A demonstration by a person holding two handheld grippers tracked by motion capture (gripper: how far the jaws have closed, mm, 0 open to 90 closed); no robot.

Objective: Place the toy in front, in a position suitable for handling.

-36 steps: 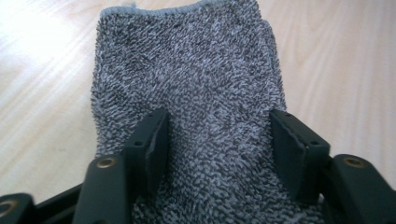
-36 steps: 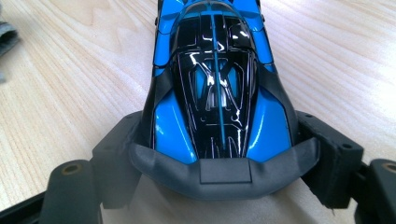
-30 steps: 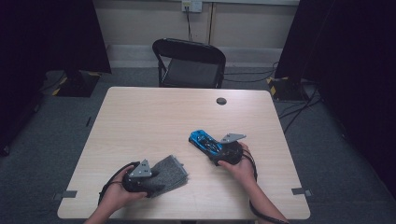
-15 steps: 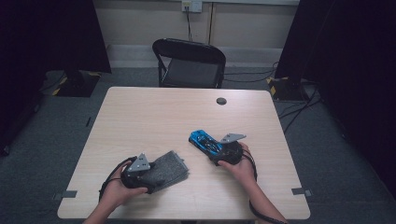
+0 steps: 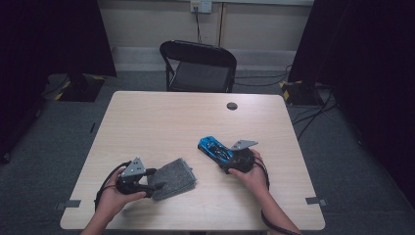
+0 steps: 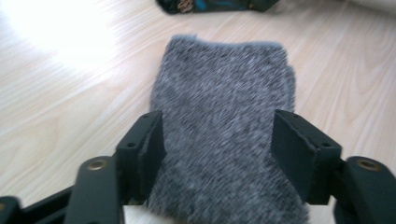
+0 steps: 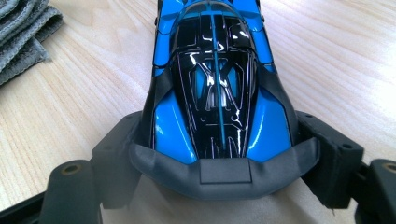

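1. Two handheld grippers are seen at the near half of the table [image 5: 161, 117], one in each of the person's hands.
2. The left gripper [image 5: 152, 182] is held low at the near left, with its jaws straddling the near end of a grey cloth [image 5: 172, 177]. In the left gripper view [image 6: 217, 140] the cloth [image 6: 224, 126] lies flat on the wood between the jaws.
3. Gaps are visible between the cloth's edges and both pads, so the left claw is judged partly open and not pressing. Its jaws have just been closing, with the cloth between them.
4. The cloth is folded into a thick pad; that shape is judged to suit wiping, and the straddling pose to be the approach for a pinch on its near end.
5. The right gripper [image 5: 227, 157] is held at the near right, clamped on a blue and black toy car [image 5: 214, 147]. In the right gripper view [image 7: 224, 156] the car [image 7: 215, 84] is gripped across its tail end, the pads bearing on both flanks.
6. The car rests on the table with its far end pointing away from the hand. This grip is judged to steady it, leaving the glossy top exposed for the cloth.
7. Cloth and car are near each other but apart.
8. A folding chair [image 5: 198, 66] stands beyond the far edge, and a small dark disc [image 5: 232, 105] sits in the tabletop near it; neither is involved.
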